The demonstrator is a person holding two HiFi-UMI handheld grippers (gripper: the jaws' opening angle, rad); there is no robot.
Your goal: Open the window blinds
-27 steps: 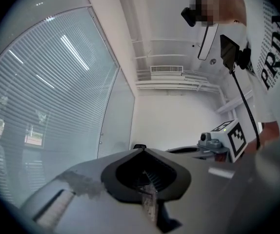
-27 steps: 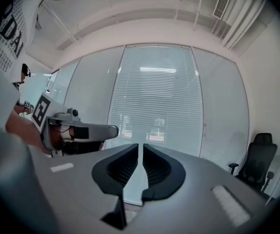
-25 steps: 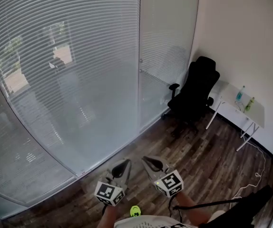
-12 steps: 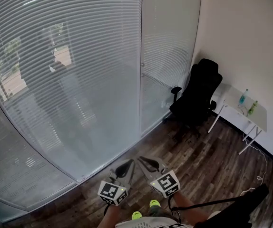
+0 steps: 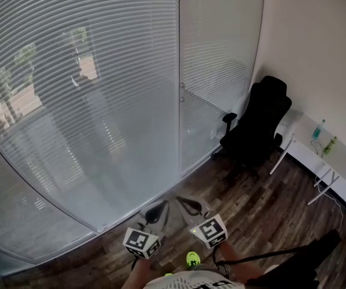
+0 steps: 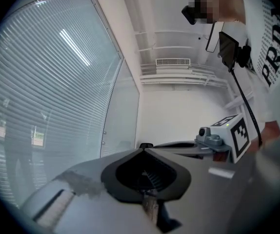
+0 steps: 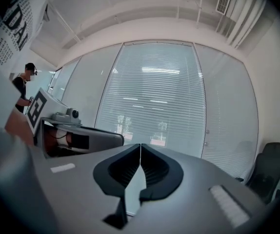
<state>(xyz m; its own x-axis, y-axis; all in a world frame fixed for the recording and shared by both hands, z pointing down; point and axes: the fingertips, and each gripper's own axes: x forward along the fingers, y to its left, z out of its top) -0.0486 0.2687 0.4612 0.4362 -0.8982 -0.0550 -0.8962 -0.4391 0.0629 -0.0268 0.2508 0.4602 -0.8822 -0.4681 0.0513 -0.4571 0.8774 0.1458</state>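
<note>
**White blinds down, both grippers closed and empty**

White slatted blinds (image 5: 82, 89) are seen lowered over the curved glass, and the left and middle of the head view are filled by them. Trees and a pale building can be dimly made out between the slats. A narrower panel to the right is covered in the same way. The blinds are well apart from both grippers, which are held side by side low in the head view, above the wood floor (image 5: 263, 203).

The left gripper (image 5: 155, 209) is pointed towards the glass. In the left gripper view its jaws are shown meeting at the tips, with nothing held between them. At the right of that view a white shirt (image 6: 271, 57) is seen, and on it the large black letters "PRD" can be read, the rest being cut off at the edge.

The right gripper (image 5: 185, 204) is held just beside the left. Its jaws have just been closing and are seen pressed tip to tip, with nothing gripped. A black-and-white square marker is carried on the cube of each gripper. A bright green shoe (image 5: 192, 259) is seen below them.

Further right, a black chair (image 5: 257, 125) is placed near the corner. Beside it, against the wall, is a white table (image 5: 310, 134). Two bottles (image 5: 322, 129), one bluish and one green, are stood on it; their labels are too small to be read.
</note>
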